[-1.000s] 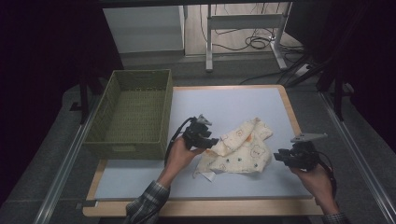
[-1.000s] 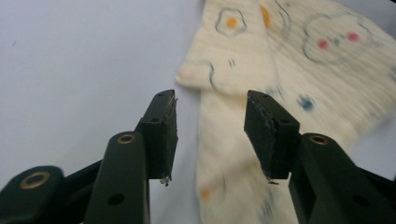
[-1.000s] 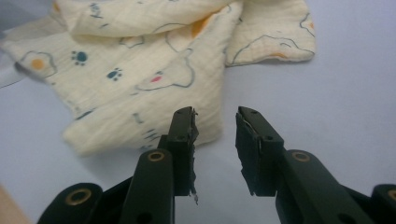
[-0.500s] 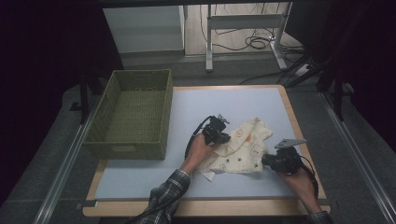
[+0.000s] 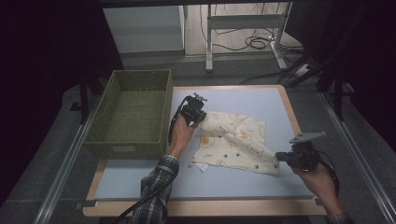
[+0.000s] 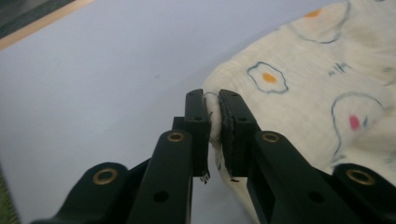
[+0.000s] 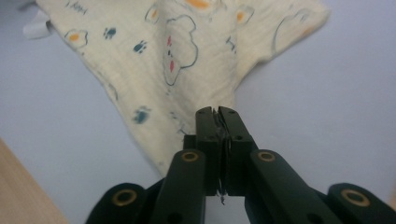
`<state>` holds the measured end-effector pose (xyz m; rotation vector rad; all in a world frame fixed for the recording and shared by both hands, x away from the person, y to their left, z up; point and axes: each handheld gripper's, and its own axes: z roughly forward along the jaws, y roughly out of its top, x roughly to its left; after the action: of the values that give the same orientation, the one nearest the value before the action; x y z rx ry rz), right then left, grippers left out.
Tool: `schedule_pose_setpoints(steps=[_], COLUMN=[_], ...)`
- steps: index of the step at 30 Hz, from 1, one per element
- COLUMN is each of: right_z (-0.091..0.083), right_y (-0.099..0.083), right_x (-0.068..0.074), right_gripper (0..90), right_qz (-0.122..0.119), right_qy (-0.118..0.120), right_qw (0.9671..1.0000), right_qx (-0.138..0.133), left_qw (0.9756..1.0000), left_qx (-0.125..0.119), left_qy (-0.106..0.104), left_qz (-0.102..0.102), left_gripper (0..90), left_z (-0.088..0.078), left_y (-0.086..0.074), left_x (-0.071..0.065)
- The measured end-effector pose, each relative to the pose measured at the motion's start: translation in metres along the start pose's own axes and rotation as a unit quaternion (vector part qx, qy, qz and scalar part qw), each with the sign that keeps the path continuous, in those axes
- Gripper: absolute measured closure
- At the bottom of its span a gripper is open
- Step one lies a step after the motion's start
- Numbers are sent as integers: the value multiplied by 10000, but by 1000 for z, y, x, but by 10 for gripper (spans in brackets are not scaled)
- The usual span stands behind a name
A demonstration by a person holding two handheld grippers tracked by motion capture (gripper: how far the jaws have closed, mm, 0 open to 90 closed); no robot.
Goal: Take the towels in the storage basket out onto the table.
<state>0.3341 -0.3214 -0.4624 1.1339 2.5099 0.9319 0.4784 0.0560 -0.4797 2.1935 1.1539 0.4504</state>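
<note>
While the cream cloth [image 5: 233, 142] lies spread across the middle of the pale blue surface [image 5: 243, 100], two of its corners are pinched. The left tongs [image 5: 200, 117] clamp the far left corner beside the green wicker basket [image 5: 133, 112], having just eased a little wider with the fabric between them; the right tongs [image 5: 279, 156] are pressed together on the near right corner. The surface has a wooden rim and stands on grey floor, with a metal table frame [image 5: 243, 28] and loose cables [image 5: 254, 42] beyond in a dark room. From above, the basket and a plaid sleeve [image 5: 156, 186] show. The left gripper view gives the cloth [image 6: 303, 88] bunched between the tongs [image 6: 212, 116], printed with fried eggs; the right gripper view adds blue paw prints and outlined clouds on the cloth [image 7: 182, 56], plus a white tag at one corner.
</note>
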Motion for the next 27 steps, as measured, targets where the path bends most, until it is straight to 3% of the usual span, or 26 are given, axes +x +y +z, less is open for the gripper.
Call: schedule_pose_setpoints(steps=[3, 5, 7, 12, 15, 19, 22, 23, 25, 27], right_z=[7, 10, 18, 48, 68, 96, 109, 115, 116, 118], right_y=[1, 6, 14, 36, 49, 62, 65, 65, 66, 70], right_x=[-9, -15, -20, -44, -59, -73, -75, -75, -75, -78], right_gripper=[728, 684, 662, 663, 663, 662, 656, 689, 867, 886], right_qz=[133, 153, 116, 243, 390, 528, 535, 504, 469, 498], right_qy=[-23, -133, -324, -450, -526, -672, -675, -688, -757, -828], right_qw=[9998, 9995, 9991, 9981, 9971, 9958, 9959, 9962, 9956, 9949], right_qx=[-150, -243, -234, -336, -380, -341, -266, -200, -292, -280], left_qw=[9995, 9994, 9996, 9994, 9988, 9982, 9968, 9968, 9954, 9943], left_qx=[31, -79, -179, -314, -457, -459, -442, -415, -413, -429], left_qy=[299, 335, 161, -36, -151, -394, -667, -686, -856, -960], left_qz=[-17, -106, -142, 147, 14, -25, 20, 50, 101, 165], left_gripper=[569, 474, 459, 424, 408, 368, 337, 335, 332, 333], left_z=[5, 3, 0, -11, -18, -29, -36, -36, -38, -41], left_y=[-3, -4, -5, -20, -31, -53, -79, -84, -100, -111], left_x=[3, 2, -2, -24, -26, -33, -41, -43, -47, -51])
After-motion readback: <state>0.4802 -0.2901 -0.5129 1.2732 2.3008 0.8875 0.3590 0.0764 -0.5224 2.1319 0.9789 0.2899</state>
